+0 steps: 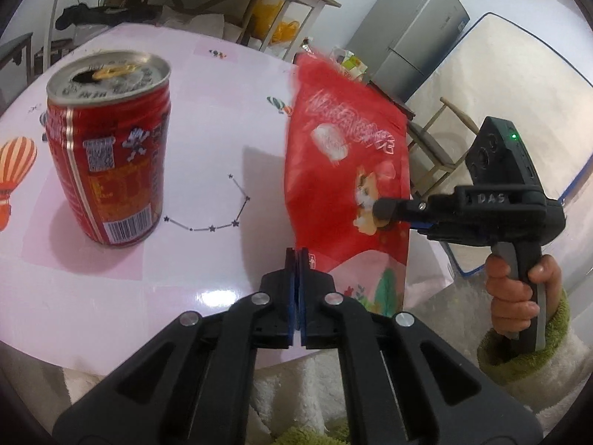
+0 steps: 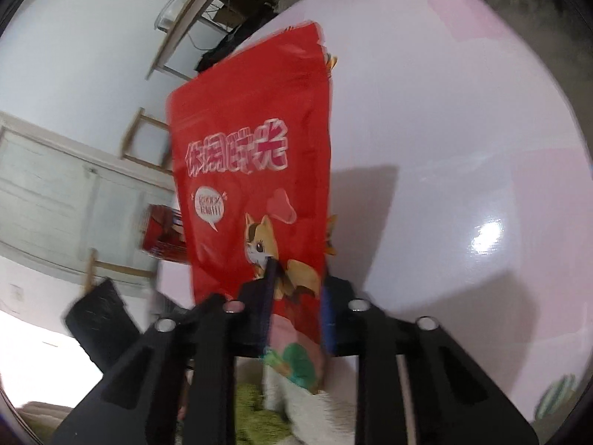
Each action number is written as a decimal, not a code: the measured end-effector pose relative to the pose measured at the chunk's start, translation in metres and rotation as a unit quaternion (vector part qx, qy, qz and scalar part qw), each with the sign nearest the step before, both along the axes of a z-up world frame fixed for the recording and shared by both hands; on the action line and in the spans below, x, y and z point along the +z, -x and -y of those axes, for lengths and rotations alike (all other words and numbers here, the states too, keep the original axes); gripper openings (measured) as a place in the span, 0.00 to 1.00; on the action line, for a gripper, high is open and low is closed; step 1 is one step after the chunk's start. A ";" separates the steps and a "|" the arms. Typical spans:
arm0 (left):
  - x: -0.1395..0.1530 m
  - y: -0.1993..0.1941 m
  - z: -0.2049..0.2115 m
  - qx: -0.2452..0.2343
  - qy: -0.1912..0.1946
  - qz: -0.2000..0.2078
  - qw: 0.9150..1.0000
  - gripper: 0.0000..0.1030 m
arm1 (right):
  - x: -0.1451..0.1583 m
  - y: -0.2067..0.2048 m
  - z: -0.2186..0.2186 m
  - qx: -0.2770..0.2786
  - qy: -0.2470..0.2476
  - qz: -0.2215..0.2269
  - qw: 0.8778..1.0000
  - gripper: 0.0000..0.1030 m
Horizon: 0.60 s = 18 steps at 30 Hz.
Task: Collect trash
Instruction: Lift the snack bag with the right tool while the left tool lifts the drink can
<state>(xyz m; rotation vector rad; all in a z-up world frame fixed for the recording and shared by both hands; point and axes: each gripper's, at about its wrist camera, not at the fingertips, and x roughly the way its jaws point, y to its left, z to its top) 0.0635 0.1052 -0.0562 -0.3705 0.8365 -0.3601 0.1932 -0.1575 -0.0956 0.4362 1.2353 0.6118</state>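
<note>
Pinching the red snack pouch (image 2: 255, 170) low on its printed face, the right gripper (image 1: 385, 215) holds it upright above the table (image 1: 207, 129), just right of the left gripper (image 1: 297, 259), whose jaws are pressed together on nothing. Beyond, left of the pouch, stands the opened red can (image 1: 107, 148); the limp pouch could slip from that small bite or swing into the can and tip it

A lived-in home, by the look of it — a round table (image 1: 207, 118) under a pink cartoon-balloon cloth, a grey fridge (image 1: 411, 33) against the wall, wooden chairs (image 1: 441, 148), and a cluttered shelf unit (image 1: 237, 3) holding plastic bags.
</note>
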 end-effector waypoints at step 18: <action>0.051 0.054 -0.030 0.121 -0.219 0.150 0.956 0.84 | 0.007 -0.017 -0.001 -0.024 0.099 0.039 0.994 0.04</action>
